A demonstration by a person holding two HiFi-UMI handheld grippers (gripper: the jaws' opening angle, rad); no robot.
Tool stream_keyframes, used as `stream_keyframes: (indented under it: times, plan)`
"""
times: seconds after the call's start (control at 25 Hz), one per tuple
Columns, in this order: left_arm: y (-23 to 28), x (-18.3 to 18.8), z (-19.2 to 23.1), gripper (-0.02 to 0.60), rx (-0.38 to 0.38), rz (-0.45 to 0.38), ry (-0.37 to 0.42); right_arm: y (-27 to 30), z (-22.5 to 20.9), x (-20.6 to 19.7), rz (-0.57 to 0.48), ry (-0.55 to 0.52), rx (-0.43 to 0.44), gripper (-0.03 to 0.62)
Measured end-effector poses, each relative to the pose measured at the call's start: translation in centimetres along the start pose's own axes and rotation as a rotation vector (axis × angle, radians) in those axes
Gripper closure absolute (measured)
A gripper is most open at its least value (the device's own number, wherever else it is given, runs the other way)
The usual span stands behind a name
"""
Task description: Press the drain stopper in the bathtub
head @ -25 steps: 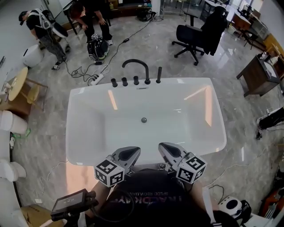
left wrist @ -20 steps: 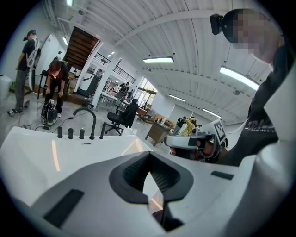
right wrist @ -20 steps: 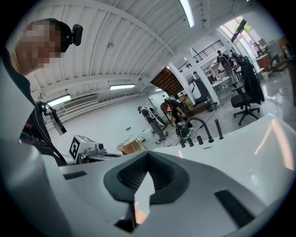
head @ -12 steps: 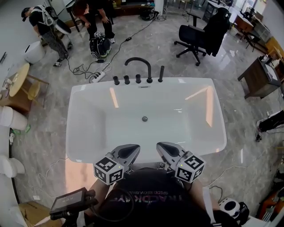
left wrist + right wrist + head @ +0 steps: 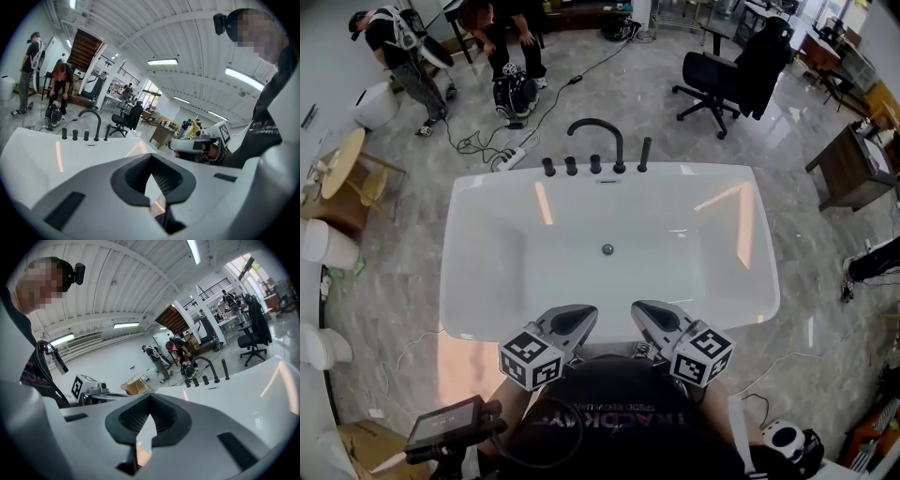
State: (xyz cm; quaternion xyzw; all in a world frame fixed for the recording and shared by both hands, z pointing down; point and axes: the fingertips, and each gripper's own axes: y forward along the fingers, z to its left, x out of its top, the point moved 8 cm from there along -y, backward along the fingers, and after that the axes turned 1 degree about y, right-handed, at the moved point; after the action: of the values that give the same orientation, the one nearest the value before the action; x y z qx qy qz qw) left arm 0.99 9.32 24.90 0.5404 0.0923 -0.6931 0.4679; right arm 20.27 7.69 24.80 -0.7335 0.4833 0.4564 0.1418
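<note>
- though tiny and indistinct, the round metal drain stopper [image 5: 607,248] lies mid-floor in the white bathtub [image 5: 478,202].
- left hand-held gripper [image 5: 584,317] and right hand-held gripper [image 5: 643,309], both closed and empty, hover at the near rim, well apart from it.

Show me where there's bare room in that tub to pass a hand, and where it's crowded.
The tub floor is bare around the drain stopper, wall to wall. Crowded: the far rim, with the faucet and knobs, and the near rim, where the left tongs and right tongs hover.
</note>
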Motion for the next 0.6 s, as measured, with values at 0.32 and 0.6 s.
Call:
stream_keyframes:
  times: [0.32,0.6]
  plan:
    - [0.18,-0.27,0.04,0.574,-0.001,0.006,0.008,0.16,-0.09,-0.37,0.002,-0.003,0.001,0.579]
    - [0.49,-0.03,-0.01,0.574,-0.004,0.010,0.010,0.14,-0.35,-0.18,0.004,0.003,-0.003,0.579]
